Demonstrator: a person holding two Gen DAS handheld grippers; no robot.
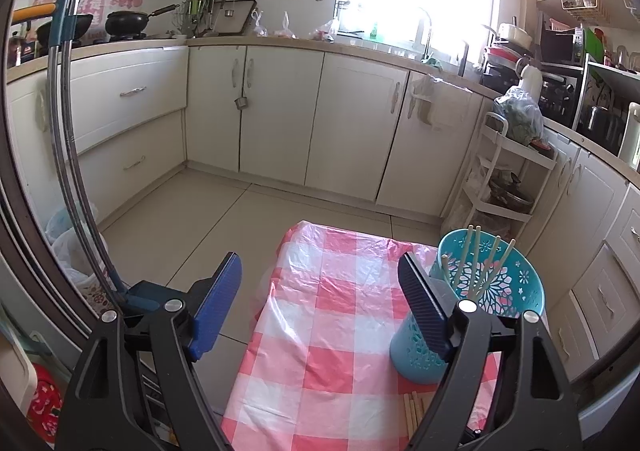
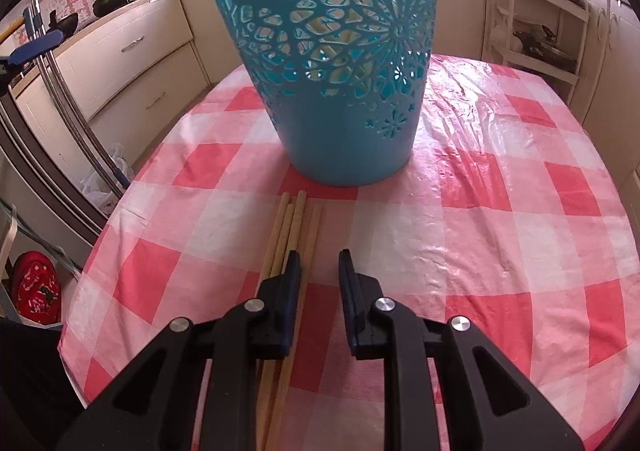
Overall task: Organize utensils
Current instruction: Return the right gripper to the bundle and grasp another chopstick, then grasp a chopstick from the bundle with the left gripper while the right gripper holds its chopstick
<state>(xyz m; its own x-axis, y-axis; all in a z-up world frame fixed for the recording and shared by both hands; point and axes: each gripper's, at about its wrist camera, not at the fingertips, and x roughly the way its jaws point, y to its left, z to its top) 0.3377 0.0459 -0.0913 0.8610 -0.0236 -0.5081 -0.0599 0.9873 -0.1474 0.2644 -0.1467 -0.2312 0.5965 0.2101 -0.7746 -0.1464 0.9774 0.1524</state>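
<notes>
From my right wrist view, the right gripper (image 2: 318,265) sits low over the worktop (image 2: 500,211), which is covered by a pink-and-white checked plastic cloth. Its jaws stand a narrow gap apart, and I see nothing pressed between the pads. One chopstick of the loose chopsticks (image 2: 294,227) runs into the gap along the inner side of the left finger; I cannot tell whether the pad touches it. The rest of that bundle lies flat on the cloth, passing under the left finger, with its far ends just short of the teal holder (image 2: 336,91). The holder stands upright in the upper middle of the frame, its wall cut with flower-shaped openings.

In my left wrist view, the left gripper (image 1: 320,283) has its jaws wide apart with nothing between them, held above the near edge of the worktop (image 1: 320,331). The teal holder (image 1: 516,291) is at the lower right of that frame, partly behind the right finger, and several standing chopsticks (image 1: 486,263) lean inside it, tips above the rim. The ends of the loose chopsticks (image 1: 416,411) show at the bottom, just in front of the holder. Kitchen cabinets (image 1: 280,111) fill the background.
</notes>
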